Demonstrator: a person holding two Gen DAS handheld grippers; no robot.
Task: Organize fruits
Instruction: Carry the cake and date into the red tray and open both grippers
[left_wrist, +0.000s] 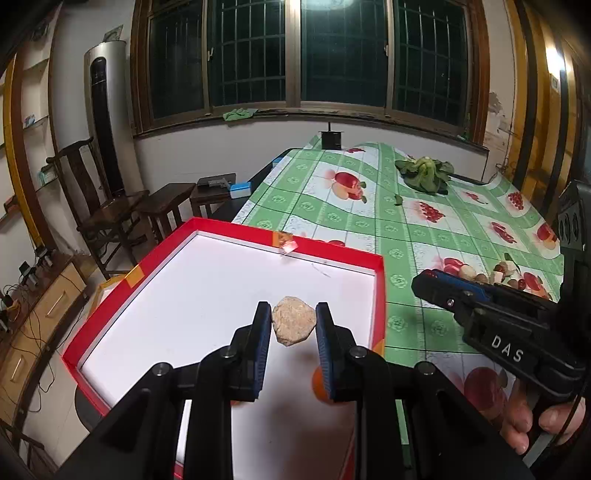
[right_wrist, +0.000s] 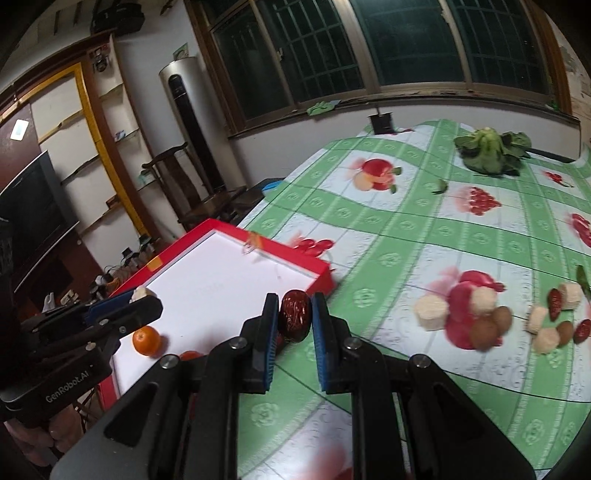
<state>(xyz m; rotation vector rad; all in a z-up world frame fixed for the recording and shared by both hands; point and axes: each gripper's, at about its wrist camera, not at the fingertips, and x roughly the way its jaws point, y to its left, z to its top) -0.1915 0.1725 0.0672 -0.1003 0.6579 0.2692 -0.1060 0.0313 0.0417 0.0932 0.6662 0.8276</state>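
Note:
My left gripper (left_wrist: 293, 310) is shut on a rough beige chunk of fruit (left_wrist: 293, 323), held above the white floor of a red-rimmed box (left_wrist: 332, 249). Part of an orange (left_wrist: 317, 384) shows under its right finger. My right gripper (right_wrist: 295, 299) is shut on a wrinkled dark red date (right_wrist: 293, 317), over the tablecloth just beside the red box (right_wrist: 295, 254). An orange (right_wrist: 146, 340) lies inside the box. The left gripper (right_wrist: 144, 299) shows at the left with its pale chunk (right_wrist: 142, 294). The right gripper (left_wrist: 424, 282) shows at the right edge.
Loose fruit lies on the green fruit-print tablecloth (right_wrist: 406, 229) at the right: white chunks (right_wrist: 430, 312), brown round fruits (right_wrist: 484, 334), red dates (right_wrist: 554, 304). A leafy green vegetable (right_wrist: 487, 151) and a small black box (right_wrist: 382, 123) sit at the far end. Wooden chairs (left_wrist: 107, 206) stand to the left.

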